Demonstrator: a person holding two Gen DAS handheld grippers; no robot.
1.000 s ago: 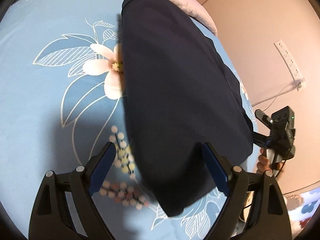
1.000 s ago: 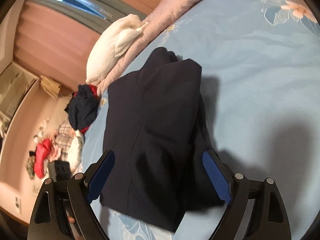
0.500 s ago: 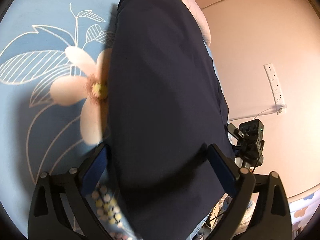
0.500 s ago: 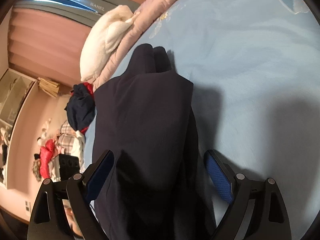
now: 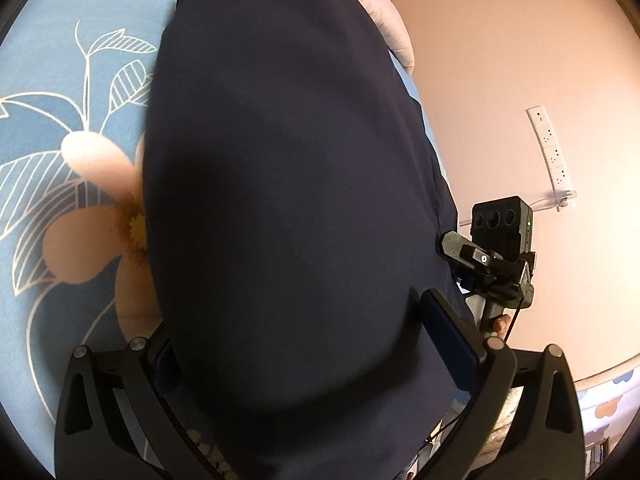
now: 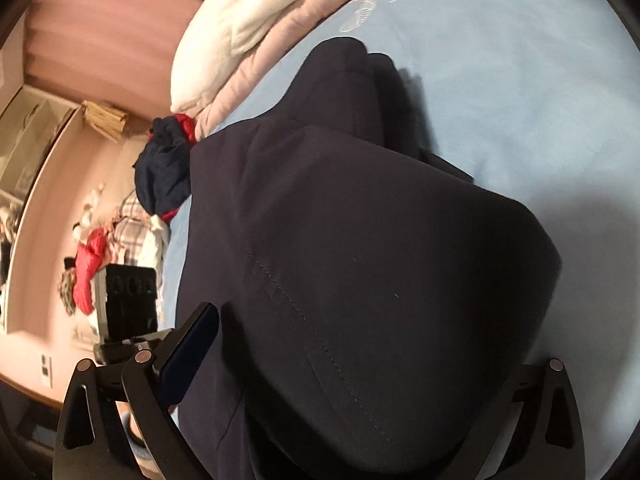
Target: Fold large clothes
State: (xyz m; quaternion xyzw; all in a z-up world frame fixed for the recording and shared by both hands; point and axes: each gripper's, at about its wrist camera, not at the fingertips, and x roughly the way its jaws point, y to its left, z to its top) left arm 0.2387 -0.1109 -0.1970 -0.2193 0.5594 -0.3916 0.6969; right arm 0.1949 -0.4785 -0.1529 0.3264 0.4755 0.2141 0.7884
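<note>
Navy garment (image 5: 288, 200) fills both views, left gripper (image 5: 316, 356) and right gripper (image 6: 360, 360) jaws spread apart over it.

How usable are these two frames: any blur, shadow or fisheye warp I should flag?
Left wrist view: the navy garment fills the frame as a near-featureless dark mass, the flower print beside it is smeared, and the wall power strip bows. Right wrist view: sharper, garment stitching legible, a soft shadow on the blue sheet, background clutter blurred.

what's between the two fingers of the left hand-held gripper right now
The dark navy garment fills the gap between the left hand-held gripper fingers, shown in the left wrist view.
</note>
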